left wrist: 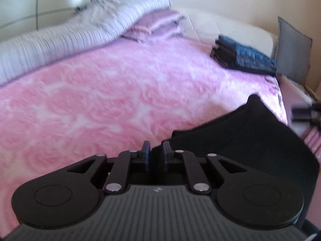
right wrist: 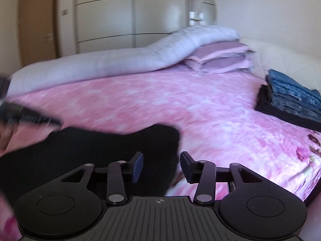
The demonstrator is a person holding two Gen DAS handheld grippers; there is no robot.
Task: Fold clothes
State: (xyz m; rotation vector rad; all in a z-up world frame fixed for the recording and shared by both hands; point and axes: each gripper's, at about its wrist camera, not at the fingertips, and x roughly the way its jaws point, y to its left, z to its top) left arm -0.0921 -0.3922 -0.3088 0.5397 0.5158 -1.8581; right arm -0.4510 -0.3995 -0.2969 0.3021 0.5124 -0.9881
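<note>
The black garment (right wrist: 96,152) lay on the pink bedspread (right wrist: 160,104) at lower left of the right view — soft, limp, likely light, best pinched at a corner or edge. The right gripper (right wrist: 161,167) stood half open and empty; the left gripper (left wrist: 156,152) showed a narrow gap — nothing visibly pinched.

Pink-and-white swirl-patterned fleece bedspread (right wrist: 160,104); plain black garment (right wrist: 90,150) lower left; blue-and-black folded jeans stack (right wrist: 291,102) right; pale grey, possibly striped, rolled duvet (left wrist: 60,40) upper left.
</note>
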